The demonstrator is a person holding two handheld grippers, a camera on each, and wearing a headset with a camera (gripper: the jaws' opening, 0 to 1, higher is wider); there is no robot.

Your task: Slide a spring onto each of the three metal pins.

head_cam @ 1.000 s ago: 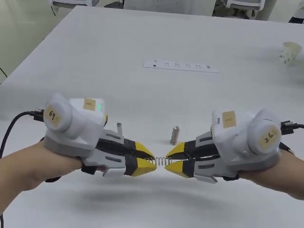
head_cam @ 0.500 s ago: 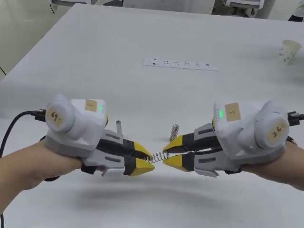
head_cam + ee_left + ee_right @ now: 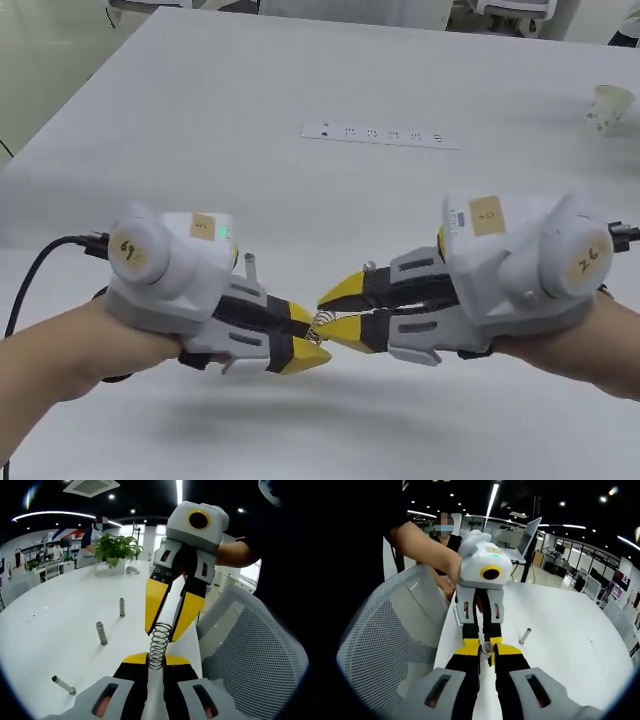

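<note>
**Item:** spring (image 3: pixel 320 322). It is in the air, just nearer the person than the bare pin (image 3: pixel 250 266) and slightly to its right, between the two grippers.

**Left gripper** (image 3: pixel 303 347): jaws closed on one end of the spring.

**Right gripper** (image 3: pixel 336 311): jaws part-spread about the other end. Whether they pinch it cannot be told.

**Step in hand (judged):** settling the spring into a single grip for threading.
- One gripper should take the coil lightly across its side, leaving the open end free.
- The other should let go fully.
- The spring is then lowered upright, straight down over the bare pin.
- Too hard a squeeze may flick the spring away.

**Surroundings:**
- sprung pin (image 3: pixel 101 632), to the right of the bare pin
- third pin (image 3: pixel 121 607), farther right; its load is too small to tell
- power strip (image 3: pixel 380 135), well beyond the bare pin
- paper cup (image 3: pixel 612 105), far to its right
- cable (image 3: pixel 40 265), to its left

**Obstruction:** the left gripper's body sits near the bare pin and could knock it.
</note>
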